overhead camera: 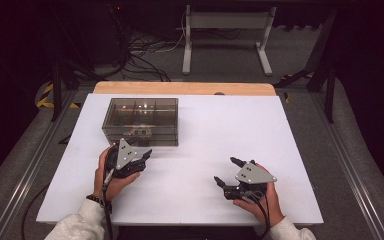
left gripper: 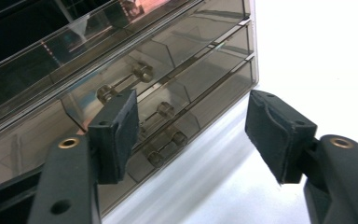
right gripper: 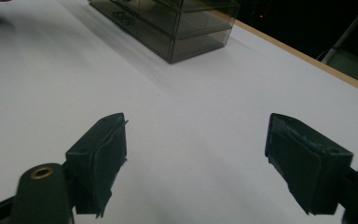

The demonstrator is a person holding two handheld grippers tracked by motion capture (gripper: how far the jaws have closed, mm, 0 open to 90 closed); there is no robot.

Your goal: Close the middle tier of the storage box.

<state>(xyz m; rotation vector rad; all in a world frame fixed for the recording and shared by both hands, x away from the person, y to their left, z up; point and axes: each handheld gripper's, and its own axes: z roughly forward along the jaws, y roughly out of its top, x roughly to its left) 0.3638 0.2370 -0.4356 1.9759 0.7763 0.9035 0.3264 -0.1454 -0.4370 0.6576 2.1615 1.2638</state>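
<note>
A smoked clear drawer box [overhead camera: 141,121] stands on the white tabletop [overhead camera: 215,125] at the back left. My left gripper [overhead camera: 139,150] sits just in front of it and points at its drawer fronts. In the left gripper view, my left gripper [left gripper: 191,112] is open with nothing between its pads. The drawer box [left gripper: 121,70] lies close behind the jaws, and its small round drawer knobs [left gripper: 164,110] show past the left jaw. My right gripper [overhead camera: 224,170] rests open near the front right, over bare table. In the right gripper view, my right gripper [right gripper: 196,126] faces the distant drawer box [right gripper: 168,23].
A wooden strip [overhead camera: 185,88] runs along the table's far edge. Beyond it on the floor stand a white frame [overhead camera: 227,30] and a tangle of cables [overhead camera: 140,55]. Metal rails [overhead camera: 27,165] flank the table on both sides.
</note>
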